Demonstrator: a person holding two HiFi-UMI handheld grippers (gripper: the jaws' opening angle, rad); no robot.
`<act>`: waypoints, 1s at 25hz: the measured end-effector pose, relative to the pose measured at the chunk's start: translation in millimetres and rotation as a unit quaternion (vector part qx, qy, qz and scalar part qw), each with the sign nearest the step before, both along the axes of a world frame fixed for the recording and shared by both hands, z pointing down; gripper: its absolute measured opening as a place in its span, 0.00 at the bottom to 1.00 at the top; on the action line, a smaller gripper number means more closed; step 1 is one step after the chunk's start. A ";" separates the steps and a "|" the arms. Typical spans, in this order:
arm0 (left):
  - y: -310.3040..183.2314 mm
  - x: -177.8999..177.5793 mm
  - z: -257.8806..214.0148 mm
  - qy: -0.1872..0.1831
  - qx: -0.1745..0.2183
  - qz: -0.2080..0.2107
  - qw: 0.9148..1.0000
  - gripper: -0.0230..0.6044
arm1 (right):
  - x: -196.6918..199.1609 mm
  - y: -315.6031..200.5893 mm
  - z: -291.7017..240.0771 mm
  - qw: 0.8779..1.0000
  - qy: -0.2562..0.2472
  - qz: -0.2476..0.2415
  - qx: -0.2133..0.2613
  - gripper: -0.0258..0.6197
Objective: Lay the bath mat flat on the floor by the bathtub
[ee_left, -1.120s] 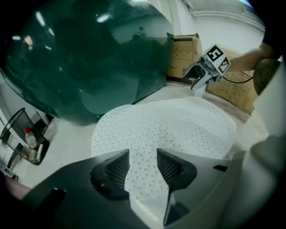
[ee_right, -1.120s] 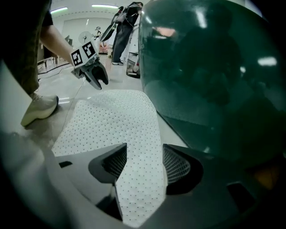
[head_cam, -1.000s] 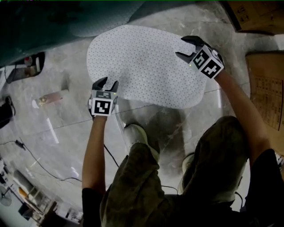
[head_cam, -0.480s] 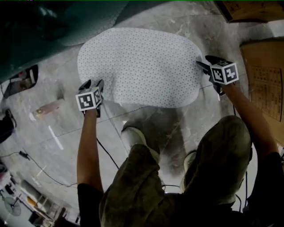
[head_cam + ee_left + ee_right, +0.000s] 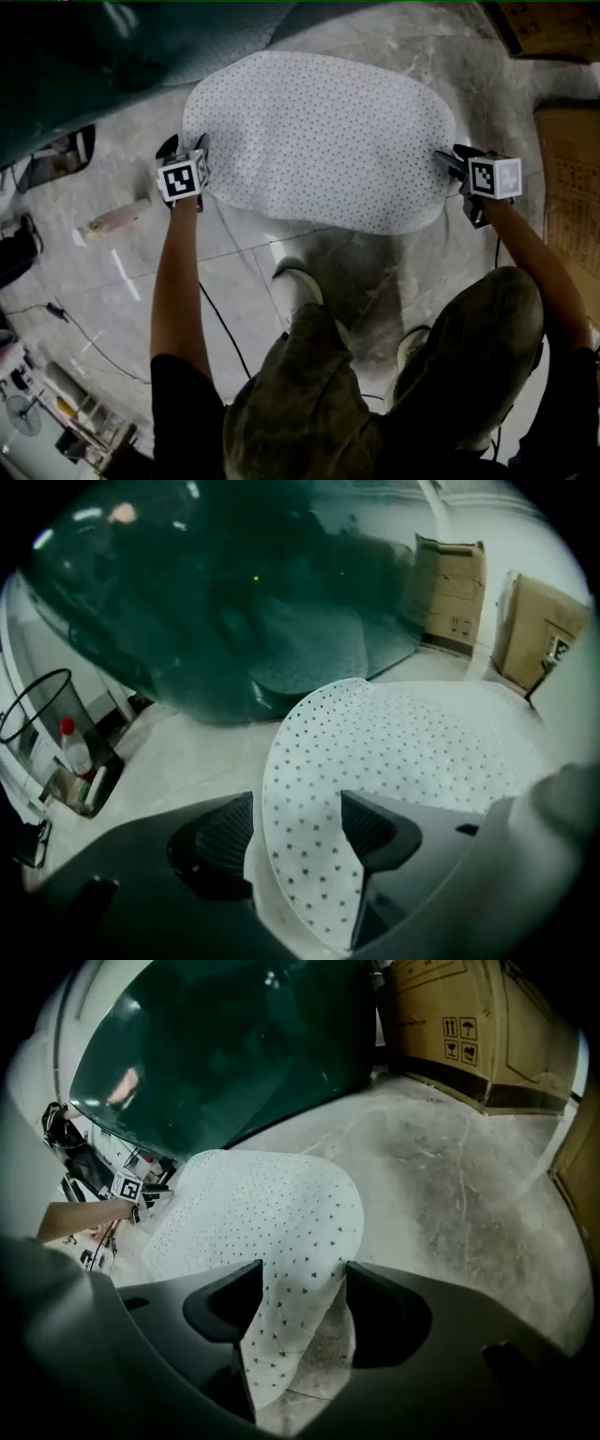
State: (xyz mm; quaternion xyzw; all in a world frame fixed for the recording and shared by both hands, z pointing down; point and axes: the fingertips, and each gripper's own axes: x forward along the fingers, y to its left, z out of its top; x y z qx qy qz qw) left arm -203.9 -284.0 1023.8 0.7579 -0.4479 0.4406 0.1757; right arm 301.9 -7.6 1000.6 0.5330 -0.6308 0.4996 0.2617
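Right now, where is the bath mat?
Head view, upper centre: the bath mat spreads over the floor beside the bathtub; its ends sit inside the left claw and the right claw, whose jaws have just been opening.

Grippers: two, my left gripper [image 5: 185, 145] and my right gripper [image 5: 455, 157]. The jaws of both have just been opening, and each pair has a mat edge lying loose between it.
Bath mat [image 5: 319, 141]: one, spread between my two grippers.
Bathtub [image 5: 84, 66]: one, beyond my left gripper.
Cardboard boxes: two, a box [image 5: 553, 28] ahead of my right gripper and a box [image 5: 572, 197] just outside it.
Shoes: two, a shoe [image 5: 298, 281] and a shoe [image 5: 412, 345], both behind the grippers on my side.
Bottle [image 5: 73, 747]: one, red-capped, off to the left of my left gripper.
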 end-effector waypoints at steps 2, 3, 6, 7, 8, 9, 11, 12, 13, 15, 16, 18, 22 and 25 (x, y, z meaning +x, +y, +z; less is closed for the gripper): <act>-19.4 6.6 1.1 0.003 0.013 0.018 1.000 0.49 | -3.8 6.5 0.5 1.000 0.003 -0.002 -0.007 0.47; -29.3 8.6 2.0 0.005 0.019 0.024 1.000 0.49 | -6.7 9.4 1.0 1.000 0.007 -0.009 -0.005 0.47; -55.5 10.1 6.3 -0.007 0.021 0.050 0.999 0.49 | -16.1 16.1 4.3 1.000 0.004 -0.015 -0.004 0.47; -61.2 12.1 7.7 -0.007 0.015 0.060 0.998 0.49 | -17.8 18.6 4.6 1.000 -0.002 -0.009 -0.009 0.47; -65.3 15.6 9.4 -0.002 0.008 0.069 0.998 0.49 | -18.4 20.4 3.5 1.000 -0.008 -0.003 -0.018 0.47; -68.1 19.7 11.3 0.006 0.000 0.076 0.997 0.49 | -18.4 21.7 2.4 1.000 -0.013 0.003 -0.024 0.47; -67.8 25.3 14.3 0.026 -0.013 0.087 0.996 0.49 | -20.1 24.4 5.6 0.999 -0.029 0.012 -0.023 0.46; -64.6 26.2 15.3 0.035 -0.016 0.093 0.995 0.44 | -21.3 26.4 9.5 0.999 -0.035 0.012 -0.019 0.45; -61.1 26.6 15.7 0.042 -0.017 0.100 0.994 0.42 | -22.4 28.1 13.4 0.999 -0.037 0.008 -0.015 0.45; -57.9 27.8 14.9 0.057 -0.018 0.105 0.993 0.38 | -24.4 26.0 14.3 0.999 -0.032 -0.007 -0.010 0.41; -58.9 28.8 13.5 0.066 -0.017 0.101 0.992 0.37 | -25.1 21.5 10.8 0.999 -0.029 -0.013 -0.009 0.38; -59.4 28.7 10.7 0.077 -0.015 0.088 0.993 0.25 | -26.6 14.6 1.6 0.999 -0.026 -0.014 -0.013 0.36; -50.2 23.5 7.9 0.077 -0.028 0.071 0.994 0.08 | -18.4 23.8 18.0 0.999 -0.038 0.007 -0.022 0.25; -52.8 19.9 -4.5 0.062 -0.028 0.076 0.995 0.07 | -21.8 20.7 22.5 0.999 -0.047 0.013 -0.015 0.17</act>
